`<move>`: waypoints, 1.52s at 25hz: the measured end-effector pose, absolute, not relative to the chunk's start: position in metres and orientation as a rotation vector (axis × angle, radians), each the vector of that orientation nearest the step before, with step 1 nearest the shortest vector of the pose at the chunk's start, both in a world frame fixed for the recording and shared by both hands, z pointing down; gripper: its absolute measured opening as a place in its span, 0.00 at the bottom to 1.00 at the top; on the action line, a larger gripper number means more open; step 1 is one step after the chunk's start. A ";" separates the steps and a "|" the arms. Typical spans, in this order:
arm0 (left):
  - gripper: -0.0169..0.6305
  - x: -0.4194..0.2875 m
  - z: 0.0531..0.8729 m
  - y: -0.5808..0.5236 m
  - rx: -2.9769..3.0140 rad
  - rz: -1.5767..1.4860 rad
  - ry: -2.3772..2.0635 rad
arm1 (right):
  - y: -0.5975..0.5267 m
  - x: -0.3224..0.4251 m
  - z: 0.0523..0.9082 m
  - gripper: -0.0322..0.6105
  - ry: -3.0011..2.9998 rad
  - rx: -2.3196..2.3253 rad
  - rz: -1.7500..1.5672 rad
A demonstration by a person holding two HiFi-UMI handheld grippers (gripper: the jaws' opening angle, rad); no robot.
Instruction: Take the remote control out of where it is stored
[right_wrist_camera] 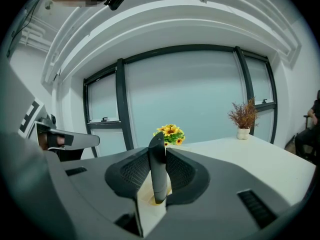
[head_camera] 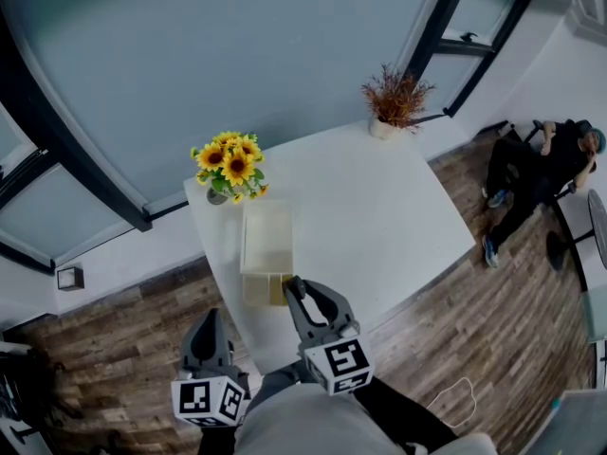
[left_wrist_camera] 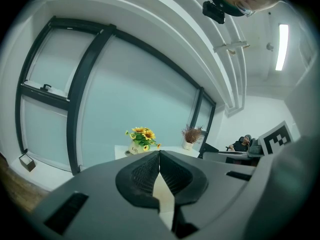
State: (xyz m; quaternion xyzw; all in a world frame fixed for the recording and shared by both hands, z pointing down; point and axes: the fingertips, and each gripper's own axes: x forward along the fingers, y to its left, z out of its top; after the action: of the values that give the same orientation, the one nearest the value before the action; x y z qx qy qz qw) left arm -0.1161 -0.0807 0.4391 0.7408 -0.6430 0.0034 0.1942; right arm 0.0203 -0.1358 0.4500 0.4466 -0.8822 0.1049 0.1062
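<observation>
Black ribbed pads (left_wrist_camera: 145, 173) of the left gripper (left_wrist_camera: 159, 156) are closed together on nothing, short of the white table (head_camera: 379, 207). Further right, the slim dark grey remote control (right_wrist_camera: 158, 174) is clamped upright in the right gripper (right_wrist_camera: 159, 153). Its lower end is seated in the open near compartment of the pale cream rectangular box (head_camera: 266, 240), so a lift along its long axis is judged necessary.

the remote control (right_wrist_camera: 157, 169) has its lower end hidden, perhaps inside the box (right_wrist_camera: 149, 215).
</observation>
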 end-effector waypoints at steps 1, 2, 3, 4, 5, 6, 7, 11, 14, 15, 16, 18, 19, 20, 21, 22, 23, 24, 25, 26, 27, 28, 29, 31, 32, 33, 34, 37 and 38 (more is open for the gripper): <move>0.04 -0.116 0.439 -0.081 2.078 0.011 -1.803 | -0.136 0.020 0.449 0.19 -2.600 1.317 0.308; 0.04 -0.116 0.439 -0.081 2.079 0.011 -1.803 | -0.136 0.021 0.448 0.19 -2.601 1.317 0.307; 0.04 -0.116 0.440 -0.081 2.081 0.011 -1.803 | -0.137 0.021 0.448 0.19 -2.601 1.318 0.306; 0.04 -0.116 0.440 -0.081 2.082 0.011 -1.804 | -0.137 0.021 0.448 0.19 -2.600 1.319 0.306; 0.04 -0.116 0.440 -0.080 2.084 0.009 -1.804 | -0.137 0.021 0.448 0.19 -2.599 1.321 0.307; 0.04 -0.116 0.440 -0.080 2.087 0.008 -1.804 | -0.137 0.021 0.448 0.19 -2.599 1.322 0.307; 0.04 -0.116 0.440 -0.080 2.088 0.007 -1.803 | -0.137 0.021 0.447 0.19 -2.599 1.324 0.307; 0.04 -0.116 0.438 -0.081 2.078 0.010 -1.802 | -0.138 0.021 0.446 0.19 -2.600 1.329 0.307; 0.04 -0.116 0.438 -0.081 2.075 0.010 -1.800 | -0.137 0.021 0.446 0.19 -2.597 1.333 0.306; 0.04 -0.116 0.438 -0.081 2.077 0.010 -1.799 | -0.137 0.021 0.445 0.19 -2.596 1.334 0.305; 0.04 -0.116 0.438 -0.081 2.080 0.009 -1.798 | -0.137 0.021 0.445 0.19 -2.597 1.335 0.303; 0.04 -0.116 0.439 -0.081 2.086 0.010 -1.796 | -0.137 0.022 0.444 0.19 -2.600 1.337 0.302; 0.04 -0.116 0.440 -0.081 2.085 0.010 -1.796 | -0.137 0.022 0.444 0.19 -2.601 1.337 0.302; 0.04 -0.116 0.440 -0.081 2.082 0.010 -1.796 | -0.137 0.022 0.444 0.19 -2.601 1.338 0.301; 0.04 -0.115 0.440 -0.081 2.079 0.009 -1.796 | -0.137 0.022 0.443 0.19 -2.600 1.338 0.300; 0.04 -0.115 0.440 -0.081 2.078 0.007 -1.796 | -0.137 0.022 0.443 0.19 -2.600 1.340 0.300; 0.04 -0.115 0.440 -0.081 2.078 0.006 -1.796 | -0.136 0.022 0.443 0.19 -2.599 1.341 0.301; 0.04 -0.115 0.439 -0.081 2.079 0.008 -1.796 | -0.136 0.023 0.443 0.19 -2.600 1.342 0.301; 0.04 -0.115 0.439 -0.081 2.079 0.011 -1.796 | -0.136 0.023 0.443 0.19 -2.602 1.342 0.300; 0.04 -0.115 0.439 -0.081 2.081 0.013 -1.796 | -0.136 0.023 0.442 0.19 -2.604 1.343 0.299; 0.04 -0.115 0.439 -0.081 2.083 0.014 -1.796 | -0.136 0.023 0.442 0.19 -2.605 1.344 0.300; 0.04 -0.115 0.439 -0.081 2.085 0.014 -1.797 | -0.136 0.023 0.441 0.19 -2.605 1.347 0.301; 0.04 -0.115 0.438 -0.081 2.085 0.013 -1.798 | -0.136 0.023 0.441 0.19 -2.605 1.349 0.303; 0.04 -0.116 0.438 -0.081 2.084 0.012 -1.800 | -0.136 0.023 0.442 0.19 -2.604 1.348 0.304; 0.04 -0.116 0.438 -0.081 2.085 0.012 -1.801 | -0.136 0.023 0.442 0.19 -2.604 1.345 0.302; 0.04 -0.116 0.438 -0.081 2.084 0.013 -1.800 | -0.136 0.023 0.443 0.19 -2.604 1.343 0.301; 0.04 -0.116 0.439 -0.081 2.083 0.014 -1.800 | -0.136 0.023 0.443 0.19 -2.606 1.345 0.301; 0.04 -0.116 0.439 -0.081 2.081 0.018 -1.801 | -0.136 0.023 0.441 0.19 -2.610 1.353 0.303; 0.04 -0.116 0.438 -0.081 2.081 0.017 -1.802 | -0.136 0.022 0.441 0.19 -2.611 1.352 0.301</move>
State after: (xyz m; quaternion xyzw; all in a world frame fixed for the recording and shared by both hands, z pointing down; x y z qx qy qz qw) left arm -0.1162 -0.0813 0.4383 0.7418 -0.6421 0.0061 0.1932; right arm 0.0223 -0.1364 0.4407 0.4556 -0.8795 0.1013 0.0928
